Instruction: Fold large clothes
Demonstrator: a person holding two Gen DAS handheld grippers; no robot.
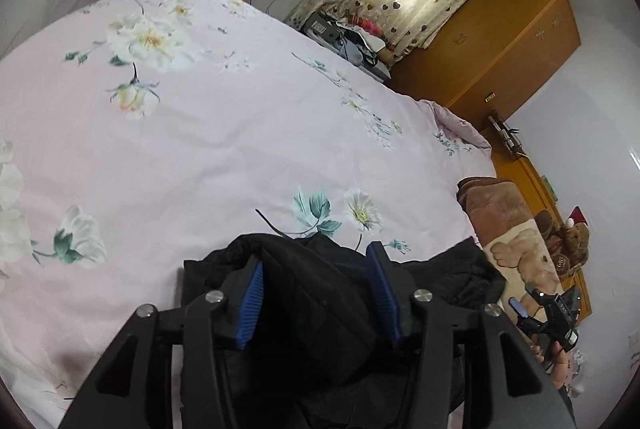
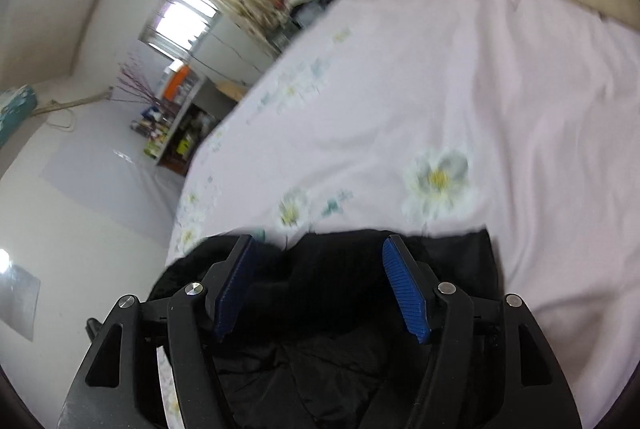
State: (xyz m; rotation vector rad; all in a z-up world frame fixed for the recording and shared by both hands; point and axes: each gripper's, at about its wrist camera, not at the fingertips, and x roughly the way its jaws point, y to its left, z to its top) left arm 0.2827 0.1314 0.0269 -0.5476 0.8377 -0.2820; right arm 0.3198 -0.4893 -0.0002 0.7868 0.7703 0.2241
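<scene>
Surface: bed (image 1: 200, 149) under a pink floral cover, bedroom behind.
Left gripper (image 1: 318, 295): jaws spread, nothing pinched, black garment (image 1: 320, 329) bunched directly below and between its fingers.
Right gripper (image 2: 320, 285): jaws also spread, over the same garment's other part.
Garment axis: appears to run side to side across both grippers, along the near bed edge.
Nearer hand: neither clearly; both hover right above it.

Wrist cams low; share bed (image 1: 200, 133) — R blurry, maybe.
</scene>
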